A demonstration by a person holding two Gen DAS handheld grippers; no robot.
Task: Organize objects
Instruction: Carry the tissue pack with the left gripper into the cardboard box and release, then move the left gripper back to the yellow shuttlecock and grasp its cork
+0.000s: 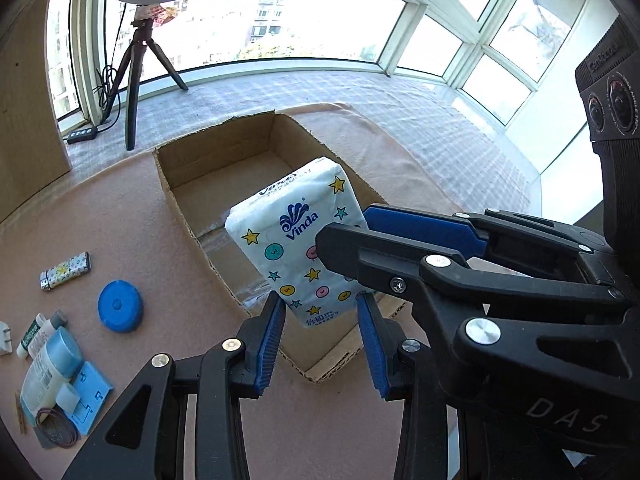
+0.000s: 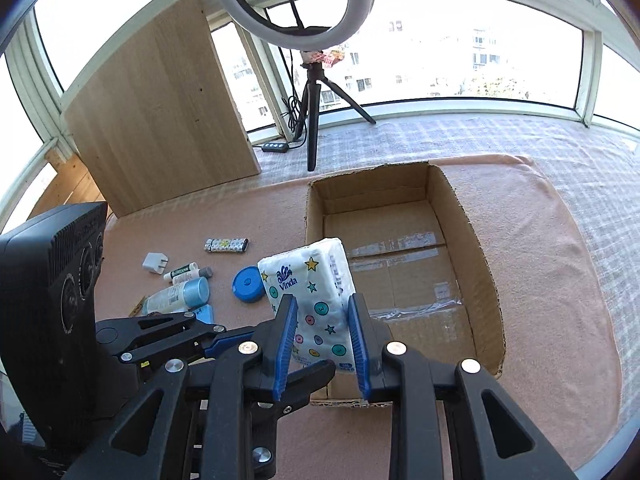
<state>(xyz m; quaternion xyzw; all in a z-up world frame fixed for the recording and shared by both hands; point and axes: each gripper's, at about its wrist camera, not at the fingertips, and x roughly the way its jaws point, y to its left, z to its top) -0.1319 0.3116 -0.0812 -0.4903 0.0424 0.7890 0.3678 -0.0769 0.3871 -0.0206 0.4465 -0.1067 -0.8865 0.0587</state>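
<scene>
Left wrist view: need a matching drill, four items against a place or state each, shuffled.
Items:
1. tissue pack
2. cardboard box
3. blue lid
4. tripod

Places or states:
A. stands by the window
B. gripped by the left tongs and the right tongs
C. round, on the pink cloth left of the box
D. open on top, nothing inside

Pairs: 1-B, 2-D, 3-C, 4-A
</scene>
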